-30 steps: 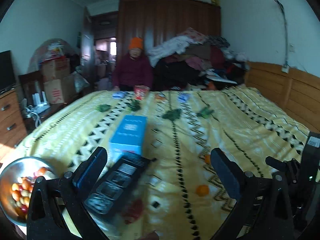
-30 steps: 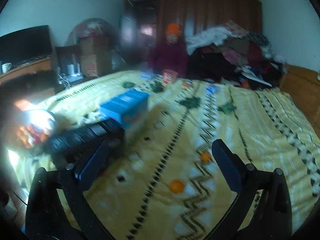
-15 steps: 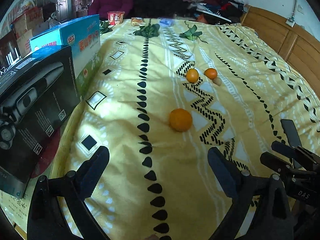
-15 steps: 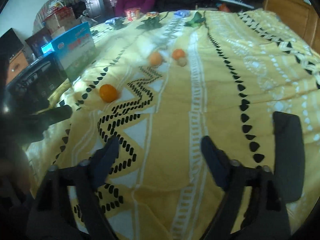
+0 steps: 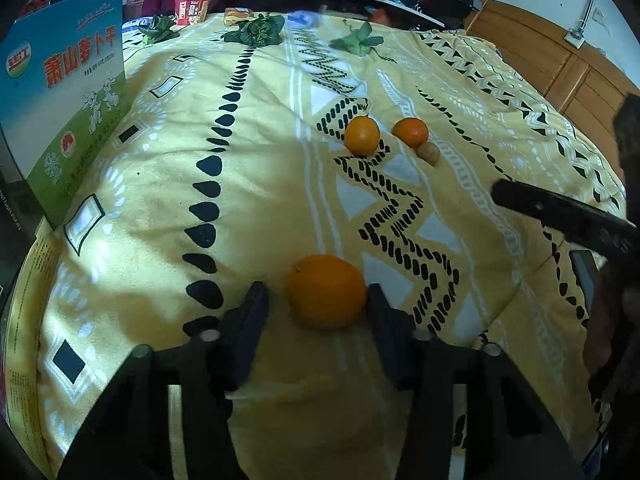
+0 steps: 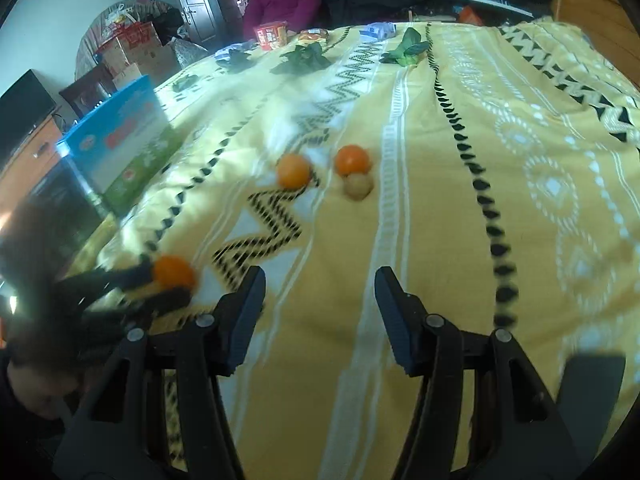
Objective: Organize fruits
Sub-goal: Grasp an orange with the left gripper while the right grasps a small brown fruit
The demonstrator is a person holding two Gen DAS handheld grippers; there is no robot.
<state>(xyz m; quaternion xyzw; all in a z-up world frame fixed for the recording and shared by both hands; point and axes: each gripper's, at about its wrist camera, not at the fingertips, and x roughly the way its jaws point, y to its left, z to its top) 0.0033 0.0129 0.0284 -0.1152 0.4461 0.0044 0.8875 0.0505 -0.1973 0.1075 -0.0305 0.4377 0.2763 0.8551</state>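
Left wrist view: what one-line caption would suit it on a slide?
Left claw closing around a round orange fruit on a yellow patterned bedspread.

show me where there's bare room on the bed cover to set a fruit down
Bare cover runs right of the small brown fruit toward the wooden bed frame. Another free strip lies between the blue box and the two far oranges. Crowded along the far edge: leafy greens, snack packets.

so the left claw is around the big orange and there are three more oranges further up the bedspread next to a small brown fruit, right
Not quite: only two smaller oranges lie further up the bedspread, not three. The left wrist view shows them, with the small brown fruit beside one. The left claw is indeed around the big orange.
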